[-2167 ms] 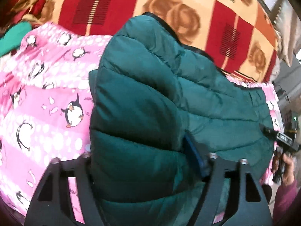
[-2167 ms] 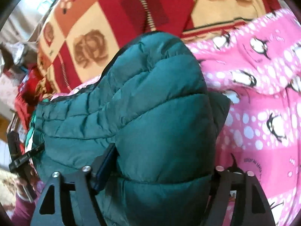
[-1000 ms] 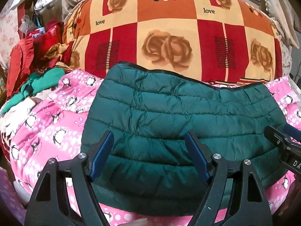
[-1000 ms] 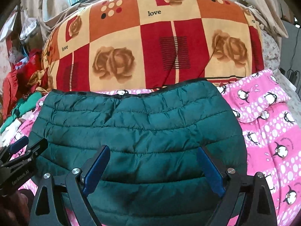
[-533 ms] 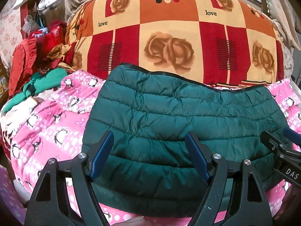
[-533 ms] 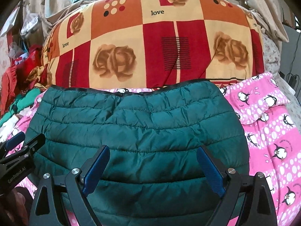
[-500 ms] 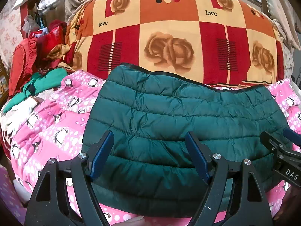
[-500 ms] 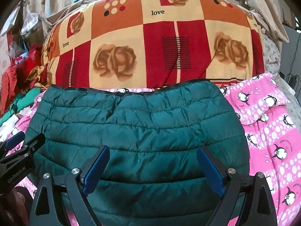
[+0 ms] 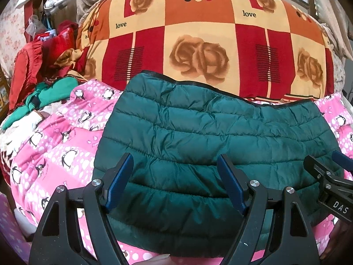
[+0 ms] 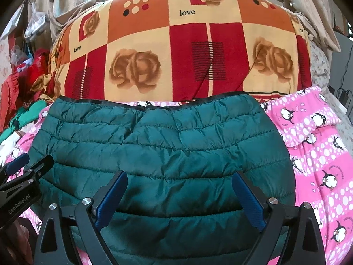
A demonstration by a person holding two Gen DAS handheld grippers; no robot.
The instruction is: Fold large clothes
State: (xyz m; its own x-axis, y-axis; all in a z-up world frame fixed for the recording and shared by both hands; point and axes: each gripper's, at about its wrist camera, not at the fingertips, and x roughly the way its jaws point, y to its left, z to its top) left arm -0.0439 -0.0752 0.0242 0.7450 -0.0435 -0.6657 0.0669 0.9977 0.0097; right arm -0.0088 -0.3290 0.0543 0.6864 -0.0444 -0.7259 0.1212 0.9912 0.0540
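A dark green quilted puffer jacket (image 9: 211,137) lies folded flat on the pink penguin-print sheet (image 9: 55,150); it also shows in the right wrist view (image 10: 163,152). My left gripper (image 9: 176,165) is open and empty, held above the jacket's near left part. My right gripper (image 10: 179,185) is open and empty above the jacket's near middle. The right gripper also shows at the right edge of the left wrist view (image 9: 326,172), and the left gripper at the left edge of the right wrist view (image 10: 26,165).
A big red, orange and cream rose-patterned blanket roll (image 9: 209,44) lies behind the jacket. A heap of red and green clothes (image 9: 39,75) sits at the far left. A folded corner of the pink sheet (image 10: 308,114) lies at the right.
Both grippers let go of the jacket and pulled back and up. The jacket now lies flat and folded; over the last half second almost nothing moved.
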